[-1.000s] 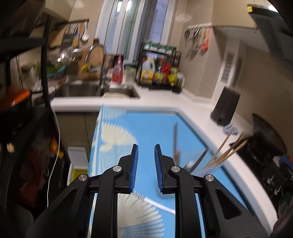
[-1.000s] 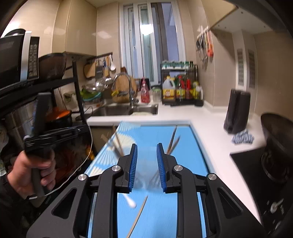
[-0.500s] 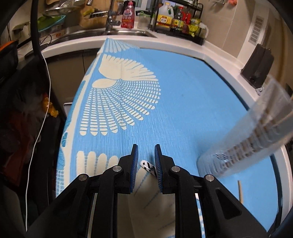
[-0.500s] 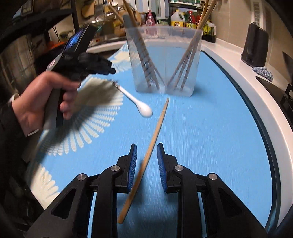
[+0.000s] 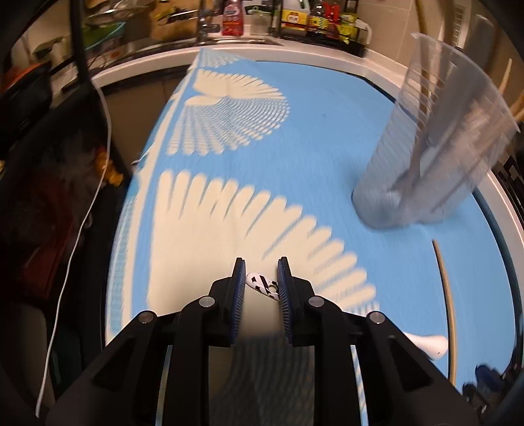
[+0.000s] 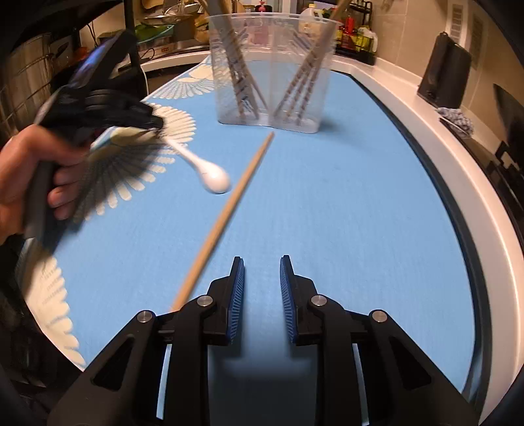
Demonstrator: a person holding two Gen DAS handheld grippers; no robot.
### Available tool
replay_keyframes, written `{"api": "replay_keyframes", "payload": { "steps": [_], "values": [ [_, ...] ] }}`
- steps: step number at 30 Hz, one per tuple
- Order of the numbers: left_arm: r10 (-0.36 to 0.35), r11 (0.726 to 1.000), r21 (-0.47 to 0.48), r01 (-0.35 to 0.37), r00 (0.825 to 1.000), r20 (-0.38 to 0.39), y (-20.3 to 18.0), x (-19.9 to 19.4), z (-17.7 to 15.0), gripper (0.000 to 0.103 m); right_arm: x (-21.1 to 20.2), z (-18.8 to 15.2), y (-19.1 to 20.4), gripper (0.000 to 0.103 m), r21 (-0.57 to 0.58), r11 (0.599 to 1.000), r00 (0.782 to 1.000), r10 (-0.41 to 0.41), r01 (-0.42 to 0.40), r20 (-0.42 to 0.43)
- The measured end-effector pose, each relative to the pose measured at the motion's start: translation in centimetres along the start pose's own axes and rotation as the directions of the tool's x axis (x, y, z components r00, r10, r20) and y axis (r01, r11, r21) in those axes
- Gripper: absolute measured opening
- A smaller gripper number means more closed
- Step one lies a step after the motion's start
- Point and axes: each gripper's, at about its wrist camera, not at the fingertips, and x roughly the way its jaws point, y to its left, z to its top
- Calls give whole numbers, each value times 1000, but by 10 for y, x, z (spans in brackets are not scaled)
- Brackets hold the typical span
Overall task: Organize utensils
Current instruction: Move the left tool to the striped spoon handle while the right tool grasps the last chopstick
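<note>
A white spoon (image 6: 213,177) lies on the blue mat (image 6: 344,213), with a single wooden chopstick (image 6: 229,203) beside it. Behind them stands a clear plastic holder (image 6: 271,75) with several chopsticks in it. My left gripper (image 5: 261,278) is low over the mat. Its jaws stand a narrow gap apart, with the spoon's black-marked handle (image 5: 262,284) between the pads and lying on the mat. My right gripper (image 6: 262,272) hovers over bare mat, its jaws closing with nothing between them. The chopstick runs just left of its left finger.
A person's hand (image 6: 26,170) holds the left gripper. The white counter edge (image 6: 425,131) curves round the mat, with a black knife block (image 6: 445,75) and a stove at the right. Sink and bottles (image 5: 235,19) stand at the back, a dark rack at the left.
Both grippers came down and tipped toward the mat. The left one now straddles the spoon handle. The chopstick, earlier lined up between the right fingers, now lies to their left.
</note>
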Motion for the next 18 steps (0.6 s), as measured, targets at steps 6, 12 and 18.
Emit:
{"api": "replay_keyframes", "payload": {
  "steps": [6, 12, 18],
  "values": [
    [44, 992, -115, -43, 999, 3, 10, -47, -67, 21, -14, -8, -9, 25, 76, 993, 995, 91, -94, 44],
    [-20, 992, -126, 26, 999, 44, 9, -86, -119, 21, -17, -10, 23, 35, 15, 987, 985, 161, -162, 63],
    [-140, 982, 144, 121, 981, 133, 4, -101, -116, 45, -10, -18, 29, 28, -14, 993, 992, 119, -118, 34]
  ]
}}
